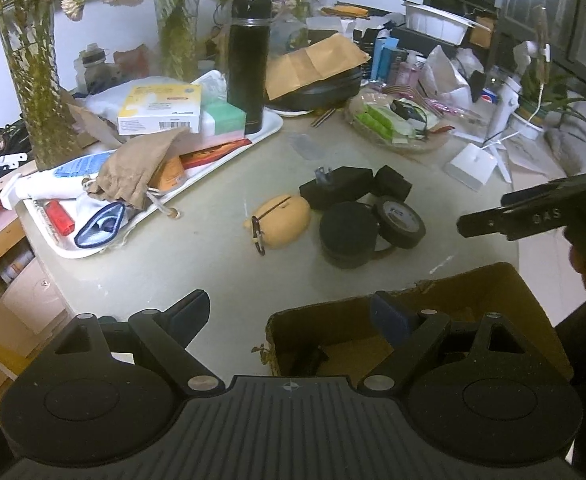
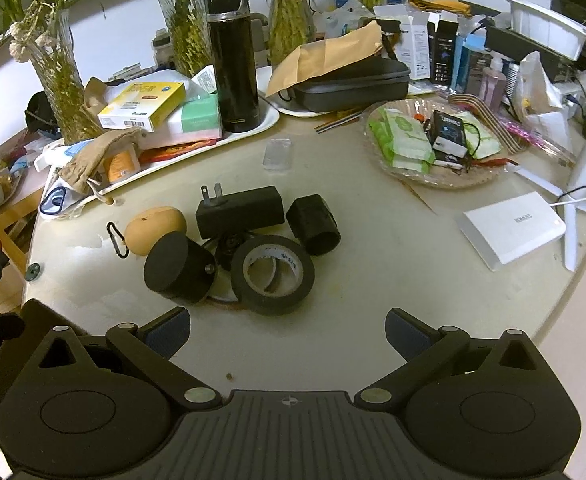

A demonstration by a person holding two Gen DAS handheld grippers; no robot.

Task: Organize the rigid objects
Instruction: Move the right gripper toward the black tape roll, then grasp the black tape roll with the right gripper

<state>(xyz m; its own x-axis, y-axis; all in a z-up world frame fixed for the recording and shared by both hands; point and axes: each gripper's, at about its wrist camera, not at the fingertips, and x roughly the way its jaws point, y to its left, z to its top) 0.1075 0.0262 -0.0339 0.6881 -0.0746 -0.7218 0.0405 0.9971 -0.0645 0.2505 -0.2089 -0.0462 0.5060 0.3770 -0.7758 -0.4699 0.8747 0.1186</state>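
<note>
Left tongs (image 1: 291, 312) spread wide, nothing between the fingers; right finger hangs over the near edge of an open cardboard box (image 1: 473, 304) at the counter (image 1: 173, 264) front, left finger over bare counter. Something dark lies inside the box; cannot tell what. Right tongs (image 2: 289, 332) also spread wide and empty, poised above the counter just short of the cluster of loose items. Cluster, mid-counter: black tape roll (image 2: 272, 275) tilted on edge, leaning against a black cylindrical puck (image 2: 179, 268) to its left; black plug adapter (image 2: 239, 212) behind both, prongs pointing up; small black sleeve-like piece (image 2: 313, 219) just right of the adapter; tan egg-shaped case (image 2: 156, 225) with a carabiner (image 2: 117, 239) at far left of the group. A further small dark part sits between puck and tape, partly hidden. The left wrist view shows the right tongs entering from the right edge, above the box. Behind: white tray (image 2: 269, 120) holding a black thermos (image 2: 233, 60), boxes and a cloth pouch; a woven dish (image 2: 445, 182) with packets; a white box (image 2: 511, 230) at right, well apart from the cluster.
</note>
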